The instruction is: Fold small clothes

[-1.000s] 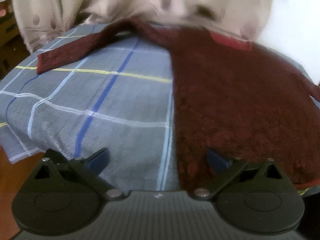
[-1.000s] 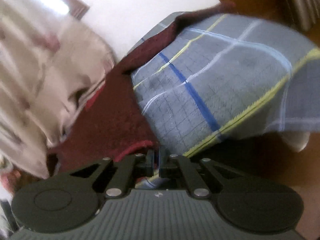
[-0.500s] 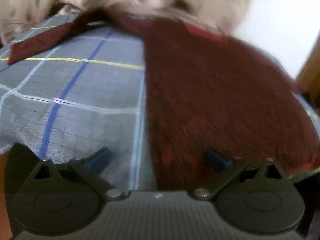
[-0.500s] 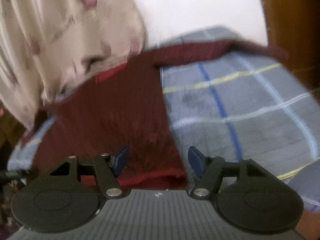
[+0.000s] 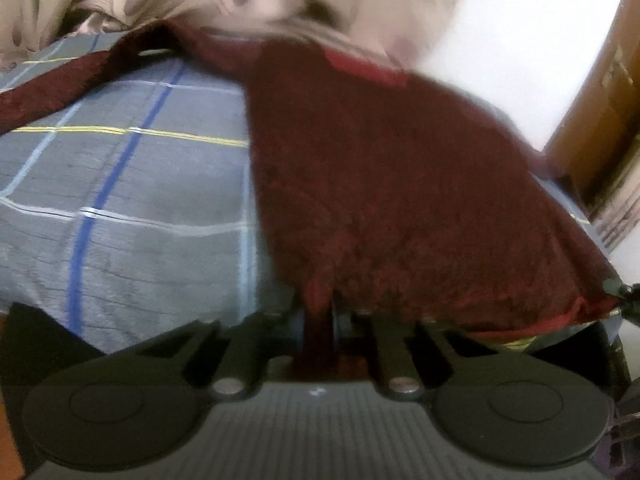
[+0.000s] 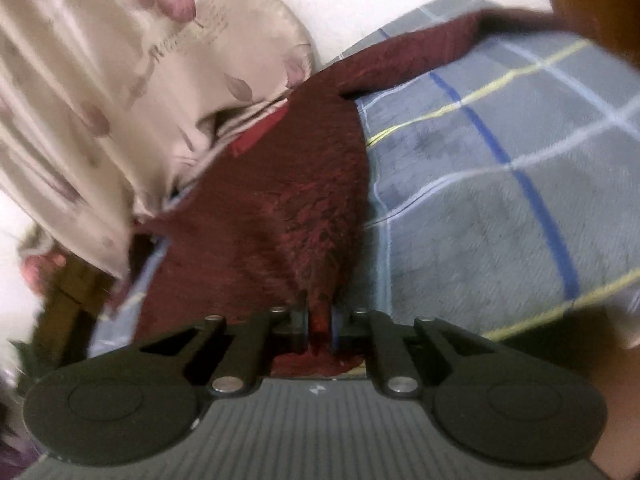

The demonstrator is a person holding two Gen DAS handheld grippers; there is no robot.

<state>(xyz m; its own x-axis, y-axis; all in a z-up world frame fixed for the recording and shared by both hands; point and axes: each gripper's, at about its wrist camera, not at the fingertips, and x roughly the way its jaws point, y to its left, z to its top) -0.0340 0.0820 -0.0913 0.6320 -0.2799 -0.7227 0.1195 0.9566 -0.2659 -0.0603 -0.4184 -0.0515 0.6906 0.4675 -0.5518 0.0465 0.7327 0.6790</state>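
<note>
Pinching sweater [image 5: 392, 184] hem: left claw [image 5: 320, 320] and right claw [image 6: 320, 320] both clamped on it, atop plaid blanket [image 5: 140, 200].

Dark red fuzzy sweater [image 5: 392, 184] flat, hem pinched.

dim, motion-blurred fisheye views (edges bowed), glare off the white backdrop.

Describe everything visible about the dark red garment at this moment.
The dark red garment is a fuzzy, plush-looking top with a brighter red hem and a red neck patch. It lies mostly flat on the grey checked blanket, one sleeve stretched out sideways. Its far end meets the beige patterned fabric. The left tongs and right tongs each pinch its near hem, puckering the cloth.
</note>
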